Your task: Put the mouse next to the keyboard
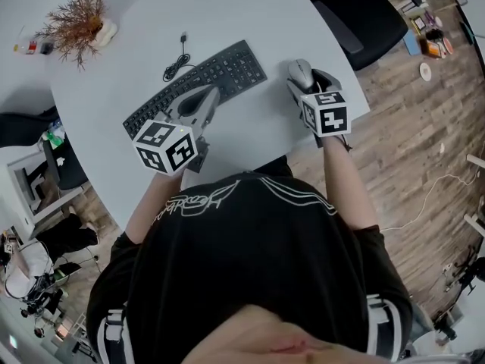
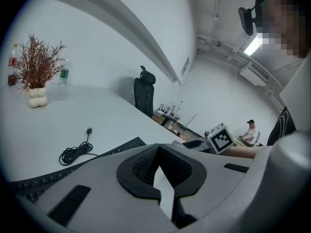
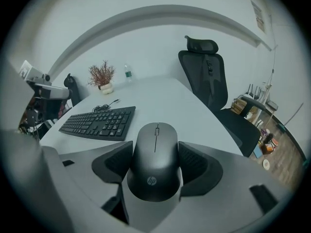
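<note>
The black mouse (image 1: 300, 70) (image 3: 154, 161) lies between the jaws of my right gripper (image 1: 307, 80) (image 3: 155, 165). Both pads press its sides, so that gripper is shut on it. Whether the mouse rests on the white table (image 1: 151, 14) or hangs just above it cannot be told. It is a short way off the right end of the black keyboard (image 1: 198, 86) (image 3: 99, 122). My left gripper (image 1: 203, 97) (image 2: 158, 171) hovers over the keyboard's near edge, left of centre, jaws nearly together and holding nothing.
A coiled black cable (image 1: 178, 65) (image 2: 75, 152) lies behind the keyboard. A dried plant in a white vase (image 1: 79, 25) (image 2: 36, 76) stands at the far left. A black office chair (image 1: 356, 14) (image 3: 209, 76) is beyond the table's right edge, which runs close to the mouse.
</note>
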